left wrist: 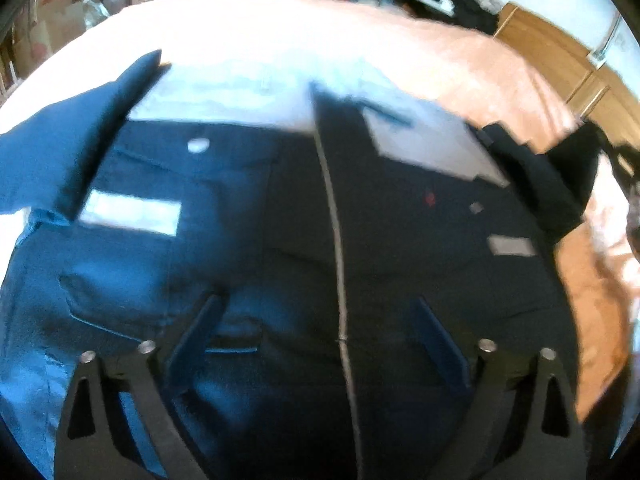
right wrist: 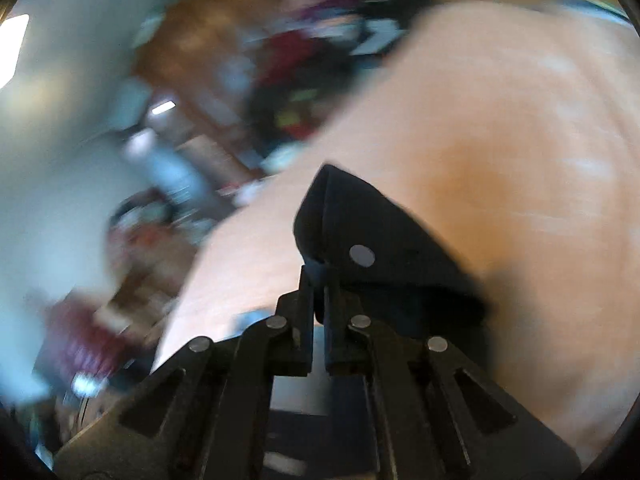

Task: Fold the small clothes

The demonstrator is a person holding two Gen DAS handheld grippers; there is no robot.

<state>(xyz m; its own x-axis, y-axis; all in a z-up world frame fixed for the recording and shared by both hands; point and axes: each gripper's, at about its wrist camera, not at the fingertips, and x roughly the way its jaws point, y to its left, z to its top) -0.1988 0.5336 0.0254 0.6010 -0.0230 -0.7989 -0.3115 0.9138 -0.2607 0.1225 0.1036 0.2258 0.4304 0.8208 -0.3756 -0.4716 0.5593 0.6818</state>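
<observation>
Left wrist view: the left gripper (left wrist: 316, 316) is seen with its jaws spread wide and nothing between them, hovering over a dark blue shirt (left wrist: 248, 240) that is spread flat on a bed covered by a peach sheet (left wrist: 520, 80). A pale zip or seam line (left wrist: 338, 240) runs down the garment from twelve to six o'clock, and one sleeve (left wrist: 72, 152) is turned up toward ten o'clock. At three o'clock a black corner of cloth (left wrist: 560, 184) is lifted off the sheet.

In the right wrist view the right gripper (right wrist: 318, 276) is shown with its jaws pinched narrow on a black fold of cloth (right wrist: 360, 232), held above the peach sheet; whether it belongs to the same garment cannot be told for certain. The room behind is blurred.

The folding is judged to be at an early stage: the body lies mostly open, and no finished fold is visible. No basket, box or other container can be made out clearly.
</observation>
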